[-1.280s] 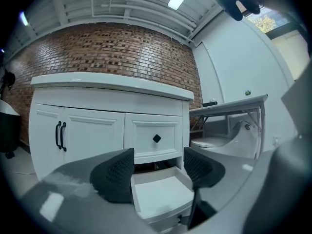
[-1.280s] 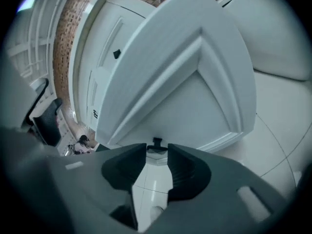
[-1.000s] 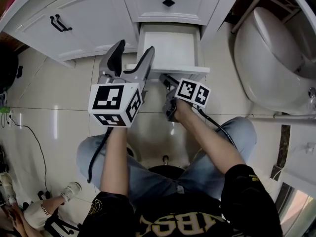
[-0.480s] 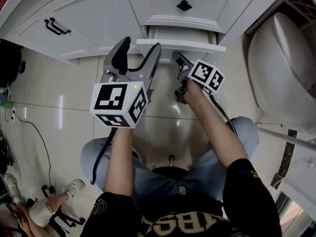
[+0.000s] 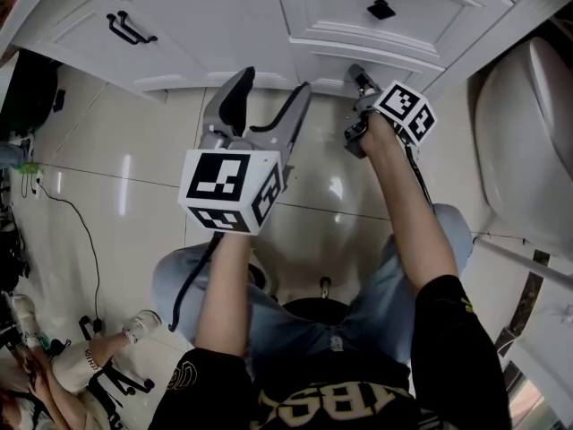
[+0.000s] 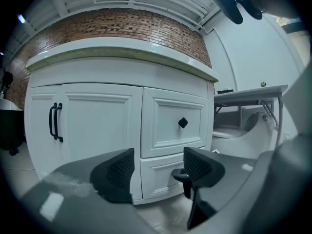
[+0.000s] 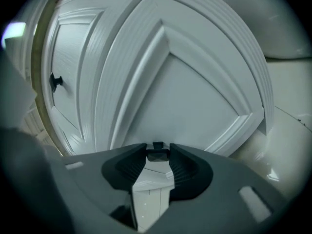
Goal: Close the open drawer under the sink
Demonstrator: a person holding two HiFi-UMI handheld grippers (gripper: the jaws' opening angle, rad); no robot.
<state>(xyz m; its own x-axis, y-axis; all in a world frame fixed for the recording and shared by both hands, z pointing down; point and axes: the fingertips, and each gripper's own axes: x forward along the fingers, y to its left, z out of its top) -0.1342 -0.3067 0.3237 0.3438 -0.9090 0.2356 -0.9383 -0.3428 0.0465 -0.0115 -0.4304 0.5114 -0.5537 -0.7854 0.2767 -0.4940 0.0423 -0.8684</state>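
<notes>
- Right gripper (image 5: 356,77): jaws clamped on the black knob (image 7: 157,154) of the drawer (image 7: 195,82), which looks flush or nearly so with the cabinet (image 5: 197,12).
- Left gripper (image 5: 269,88): jaws apart, empty.
- Risk: backing off before unclamping would drag the drawer out again.
- Risk: shoving harder could strain the knob.

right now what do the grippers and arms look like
The left gripper and right gripper have grey bodies, black ribbed fingers and a white cube with black square markers each. A black cable trails from each. The person wears a black short-sleeved shirt and blue jeans.
</notes>
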